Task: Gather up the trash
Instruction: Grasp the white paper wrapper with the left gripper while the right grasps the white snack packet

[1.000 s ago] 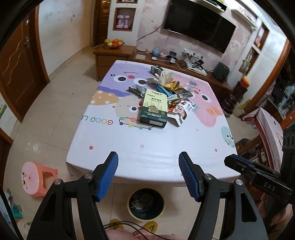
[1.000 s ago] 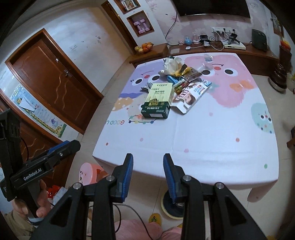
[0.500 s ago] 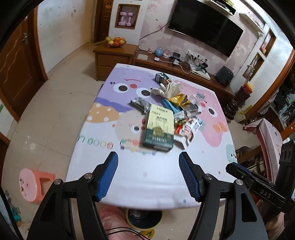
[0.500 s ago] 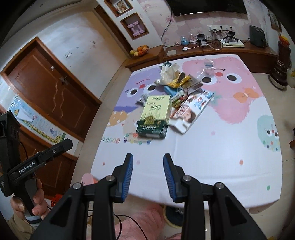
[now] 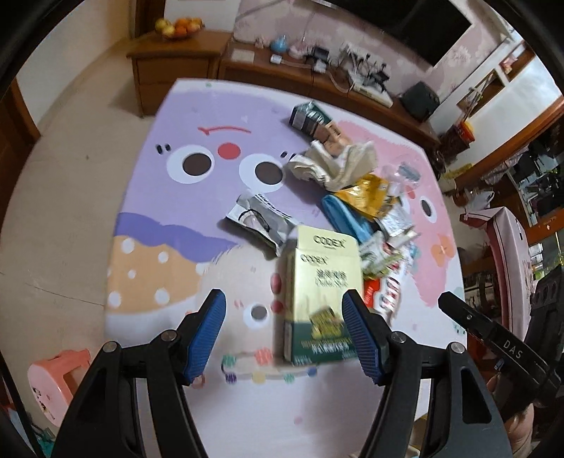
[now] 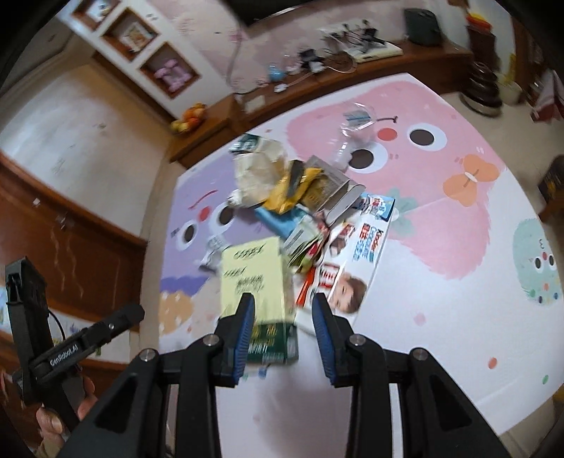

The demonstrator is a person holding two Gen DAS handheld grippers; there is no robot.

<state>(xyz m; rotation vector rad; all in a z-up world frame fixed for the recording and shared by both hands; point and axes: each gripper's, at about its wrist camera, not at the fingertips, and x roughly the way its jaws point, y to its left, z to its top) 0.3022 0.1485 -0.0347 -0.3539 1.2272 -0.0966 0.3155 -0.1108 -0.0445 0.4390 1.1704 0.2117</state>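
Note:
A pile of trash lies on the cartoon-print tablecloth (image 5: 169,218). Nearest is a yellow and green CODEX box (image 5: 322,296), also in the right wrist view (image 6: 259,296). Behind it lie a silver wrapper (image 5: 259,220), a blue packet (image 5: 343,218), a yellow bag (image 5: 366,195), crumpled beige paper (image 5: 335,163) and a flattened Kinder carton (image 6: 356,260). My left gripper (image 5: 283,334) is open above the table, its right finger beside the box. My right gripper (image 6: 282,334) is open and empty over the box's near end.
A wooden TV cabinet (image 5: 282,70) with cables and a fruit bowl (image 5: 178,28) stands behind the table. A pink stool (image 5: 53,384) sits on the floor at the left. A clear plastic wrapper (image 6: 352,130) lies on the pink part of the cloth.
Both grippers have moved forward and down over the table toward the trash pile, so the box now looms close. Both stay open and empty.

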